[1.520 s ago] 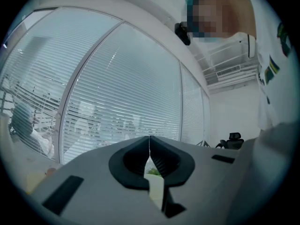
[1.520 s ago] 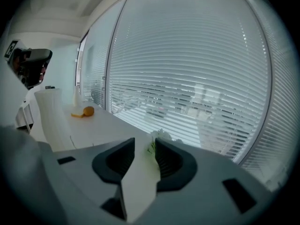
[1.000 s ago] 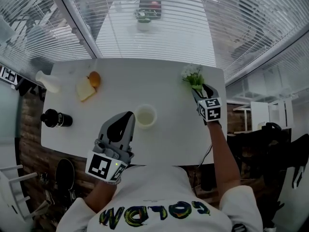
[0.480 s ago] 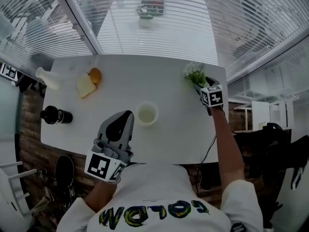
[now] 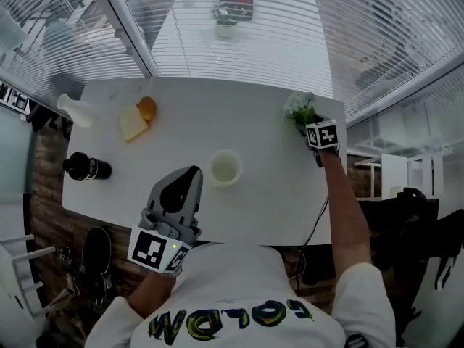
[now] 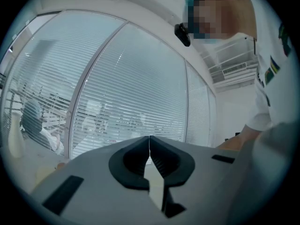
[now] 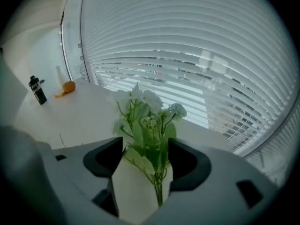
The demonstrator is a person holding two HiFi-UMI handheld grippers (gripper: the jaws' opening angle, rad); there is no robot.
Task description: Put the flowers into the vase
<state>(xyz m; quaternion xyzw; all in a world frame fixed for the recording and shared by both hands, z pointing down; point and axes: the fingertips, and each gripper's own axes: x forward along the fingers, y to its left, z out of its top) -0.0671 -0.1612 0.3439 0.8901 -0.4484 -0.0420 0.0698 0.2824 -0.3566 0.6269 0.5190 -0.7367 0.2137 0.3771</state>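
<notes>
Grey-bodied right gripper [image 5: 304, 124] tilts down over the far right corner of the white rectangular table [image 5: 268, 201]. Its jaws stand wide apart and hold nothing. The bunch of small white flowers with green stems and leaves [image 7: 147, 121] sits in the gap between them. The leaves lie close to both inner faces and the pads are not pressed onto the stems. The left gripper [image 5: 190, 174] is level above the near table edge, with its jaws fully together and nothing between them. A round white cup [image 5: 225, 169] stands just beyond it at the table centre. Well apart, at the far left corner, is the white narrow-necked vase [image 5: 75, 110]. An orange fruit [image 5: 147, 108] and a pale slice [image 5: 131, 127] lie beside it. A black bottle [image 5: 87, 167] lies nearer the left edge.
</notes>
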